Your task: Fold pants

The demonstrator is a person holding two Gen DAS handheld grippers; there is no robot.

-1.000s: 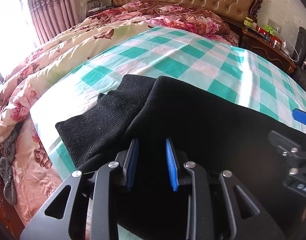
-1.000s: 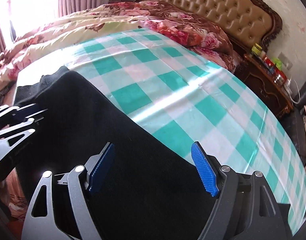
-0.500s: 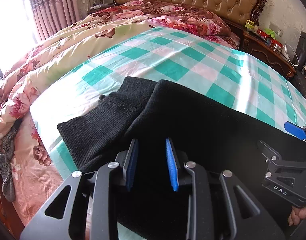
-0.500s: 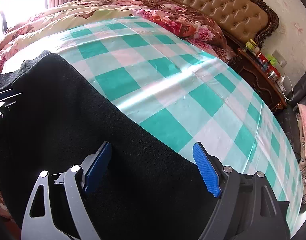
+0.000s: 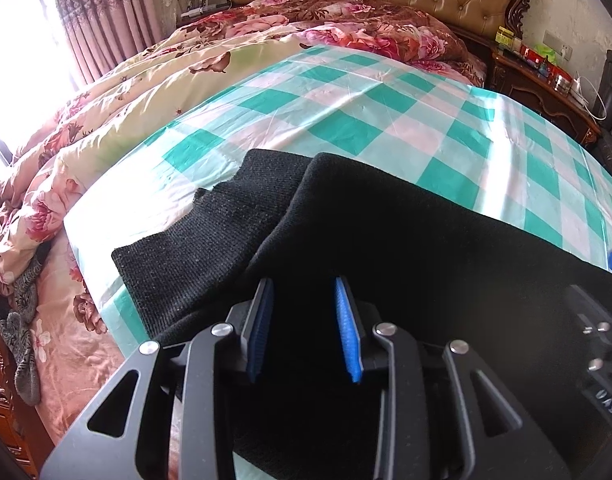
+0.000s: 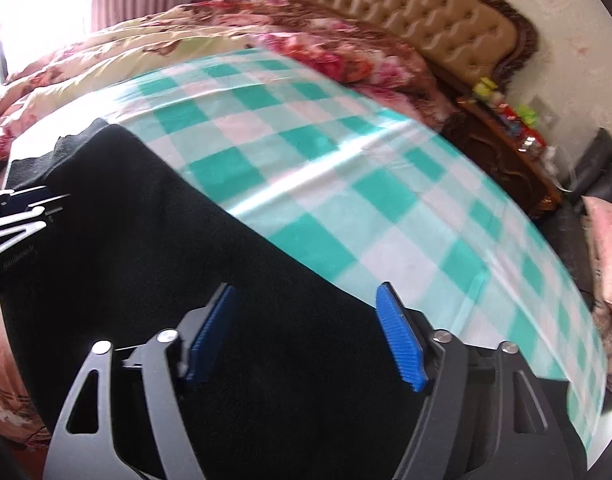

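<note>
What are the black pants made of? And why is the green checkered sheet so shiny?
The black pants look like a soft knit, maybe wool or a thick stretchy yarn: the lighter end shows fine ribbed rows and a matte, fuzzy surface. The green checkered sheet looks smooth and glossy, like satin or a plastic-coated cloth; bright streaks of window light slide across it. I can't tell which for sure.

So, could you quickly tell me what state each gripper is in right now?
Left gripper: opening, a narrow gap, above the black pants, no fabric pinched.
Right gripper: wide apart but closing, over the pants, nothing gripped yet.
</note>
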